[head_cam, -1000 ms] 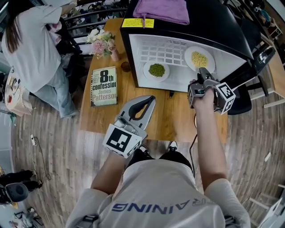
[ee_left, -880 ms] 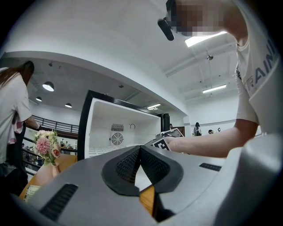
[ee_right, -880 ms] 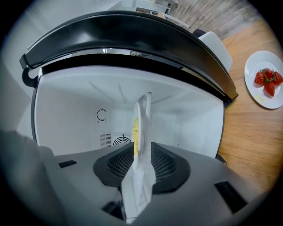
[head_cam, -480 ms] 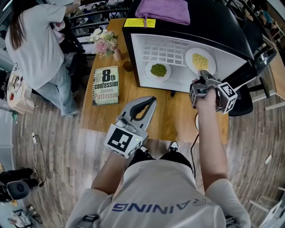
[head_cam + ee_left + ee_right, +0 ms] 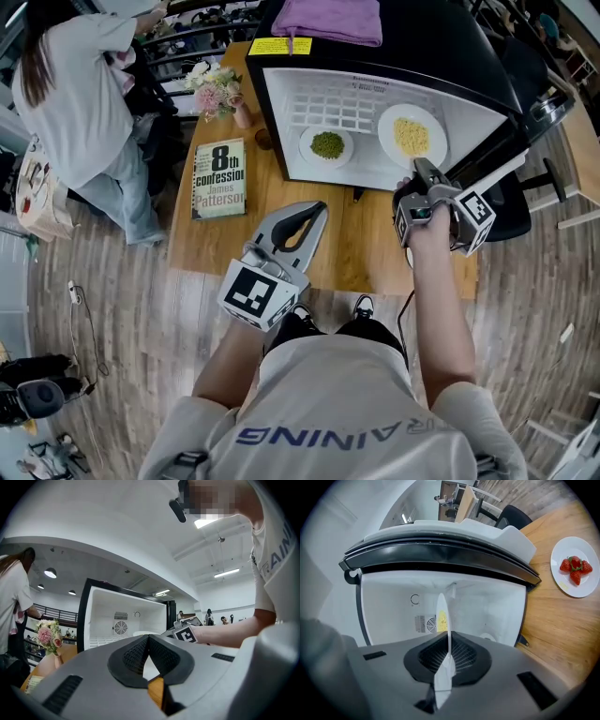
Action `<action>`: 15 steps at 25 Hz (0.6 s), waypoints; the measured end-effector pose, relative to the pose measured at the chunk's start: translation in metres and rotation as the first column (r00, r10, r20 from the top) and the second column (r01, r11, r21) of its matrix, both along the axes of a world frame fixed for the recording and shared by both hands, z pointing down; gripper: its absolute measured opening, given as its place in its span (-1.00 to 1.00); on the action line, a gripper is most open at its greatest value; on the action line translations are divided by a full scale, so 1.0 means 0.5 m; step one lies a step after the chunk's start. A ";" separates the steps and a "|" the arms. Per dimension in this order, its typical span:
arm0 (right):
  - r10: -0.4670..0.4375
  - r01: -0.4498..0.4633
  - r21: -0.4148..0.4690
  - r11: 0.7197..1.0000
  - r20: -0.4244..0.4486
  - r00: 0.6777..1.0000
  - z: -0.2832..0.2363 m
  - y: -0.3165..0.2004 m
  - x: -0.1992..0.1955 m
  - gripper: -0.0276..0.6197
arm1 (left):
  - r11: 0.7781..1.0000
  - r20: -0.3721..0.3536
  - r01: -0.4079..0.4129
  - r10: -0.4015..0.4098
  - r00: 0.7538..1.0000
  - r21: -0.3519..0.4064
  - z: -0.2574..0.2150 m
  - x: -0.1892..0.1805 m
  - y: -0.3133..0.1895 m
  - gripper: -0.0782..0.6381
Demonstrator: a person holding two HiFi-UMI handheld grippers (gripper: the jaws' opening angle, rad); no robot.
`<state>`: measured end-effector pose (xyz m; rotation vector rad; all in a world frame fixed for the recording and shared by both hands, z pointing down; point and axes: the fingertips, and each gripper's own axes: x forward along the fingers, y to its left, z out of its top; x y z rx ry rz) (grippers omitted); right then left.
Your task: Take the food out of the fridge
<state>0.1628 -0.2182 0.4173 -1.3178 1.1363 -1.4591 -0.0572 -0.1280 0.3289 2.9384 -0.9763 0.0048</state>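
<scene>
My right tongs (image 5: 419, 167) have just been closing and are now clamped on the near rim of the plate of corn (image 5: 411, 136). In the right gripper view that rim stands edge-on, pinched between the pads. The plate is still inside the open fridge (image 5: 469, 112), at the right of its white interior in the upper middle of the head view. A smaller plate of peas (image 5: 327, 144) sits to its left on the same white grid shelf, apart from it.

My left tongs (image 5: 317, 208) are closed with nothing in them. They hang over the wooden counter (image 5: 375, 244) at the centre of the frame, well short of the fridge.

A plate of strawberries (image 5: 576, 566) rests on the counter at the upper right of the right gripper view. Left of the fridge lie the "8th Confession" book (image 5: 219, 180) and a small vase of flowers (image 5: 214, 89). A purple cloth (image 5: 333, 19) lies on top of the fridge.
</scene>
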 end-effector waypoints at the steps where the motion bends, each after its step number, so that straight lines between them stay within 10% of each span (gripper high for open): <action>1: -0.019 0.019 0.006 1.000 0.000 1.000 -0.004 0.008 -0.006 -0.82 | 1.000 0.000 0.004 -0.004 1.000 0.000 0.000 0.002 0.002 -0.76; 15: -0.442 0.442 0.020 0.897 -0.003 0.897 0.035 0.186 -0.105 -0.82 | 0.993 0.016 0.119 -0.119 0.993 -0.017 0.018 -0.014 0.037 -0.76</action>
